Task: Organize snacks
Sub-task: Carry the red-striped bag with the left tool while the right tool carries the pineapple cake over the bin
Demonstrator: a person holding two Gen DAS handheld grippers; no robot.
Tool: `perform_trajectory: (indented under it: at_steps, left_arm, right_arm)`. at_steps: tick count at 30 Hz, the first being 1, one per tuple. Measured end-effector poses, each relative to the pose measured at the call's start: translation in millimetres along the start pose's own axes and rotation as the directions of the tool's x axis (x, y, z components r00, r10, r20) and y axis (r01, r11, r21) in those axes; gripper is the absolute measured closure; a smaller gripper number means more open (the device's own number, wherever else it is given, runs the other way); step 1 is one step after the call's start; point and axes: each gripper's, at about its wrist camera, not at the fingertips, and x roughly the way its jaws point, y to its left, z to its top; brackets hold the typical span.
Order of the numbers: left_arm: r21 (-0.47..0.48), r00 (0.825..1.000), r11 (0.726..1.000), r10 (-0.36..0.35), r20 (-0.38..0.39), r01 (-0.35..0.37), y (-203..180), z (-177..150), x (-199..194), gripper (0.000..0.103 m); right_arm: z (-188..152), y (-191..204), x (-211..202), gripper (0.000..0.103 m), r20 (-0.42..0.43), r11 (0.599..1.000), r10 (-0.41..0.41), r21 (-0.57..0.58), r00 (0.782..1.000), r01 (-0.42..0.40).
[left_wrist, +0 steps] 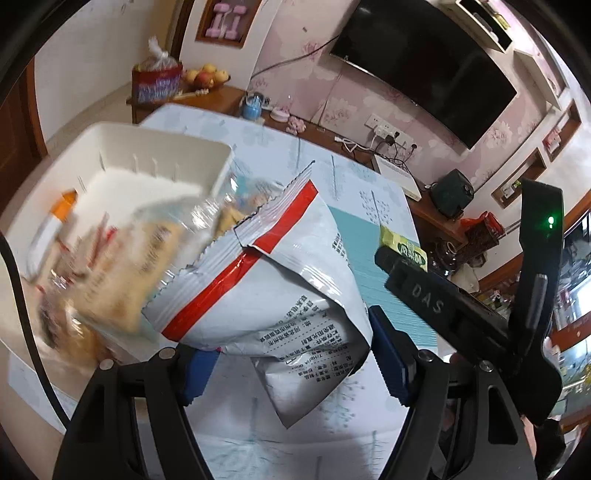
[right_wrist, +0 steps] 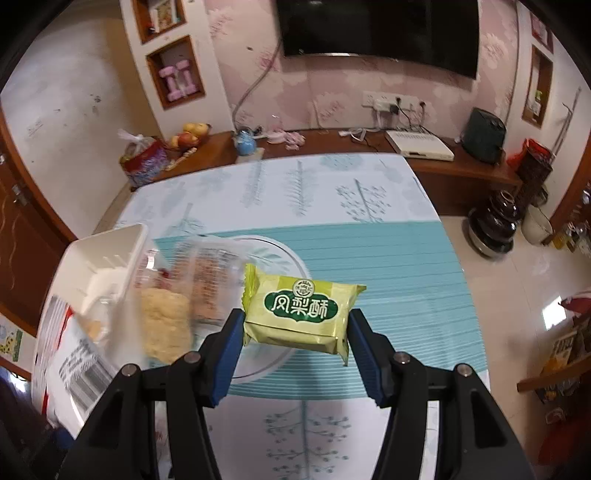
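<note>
**Both grippers loaded, bin sits upper left**

White bin (left_wrist: 155, 162) lies upper left in both views, nearer the left gripper (left_wrist: 295, 354), which pinches the white red-striped snack bag (left_wrist: 266, 280), long axis running toward the bin. Right gripper (right_wrist: 295, 332) clamps the yellow pastry pack (right_wrist: 299, 314) crosswise, centre frame, above the table (right_wrist: 388, 258).

Pink floral wallpaper (right_wrist: 332, 88) backs a dark wall-mounted television (right_wrist: 376, 29); beneath runs a low wooden sideboard (right_wrist: 461, 173). Pale glossy floor tiles (right_wrist: 517, 288) reflect light.
</note>
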Motion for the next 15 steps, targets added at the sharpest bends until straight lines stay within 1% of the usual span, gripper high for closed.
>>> perform_trajectory:
  at_steps: [2,4,8,12,15]
  left_arm:
    - [0.013,1.0,1.0,0.013,0.009,-0.013,10,4,-9,0.029]
    - [0.029,1.0,0.999,0.024,0.015,-0.024,20,9,-17,0.029]
    - [0.081,0.997,0.994,0.066,0.032,-0.068,40,17,-34,0.029]
    - [0.103,0.996,0.991,0.087,0.015,-0.088,60,25,-42,0.029]
    - [0.121,0.993,0.986,0.116,0.013,-0.116,74,27,-51,0.029]
  right_arm:
    - [-1,9,-5,0.046,0.005,1.0,0.006,-0.012,1.0,-0.006]
    - [-3,18,-8,0.046,0.004,0.999,0.03,-0.013,1.0,-0.03]
    - [-6,38,-11,0.046,0.001,0.998,0.064,-0.023,0.998,-0.064]
    - [-9,61,-14,0.046,-0.004,0.994,0.096,-0.048,0.995,-0.097]
    - [-9,77,-14,0.046,-0.014,0.99,0.126,-0.064,0.992,-0.126]
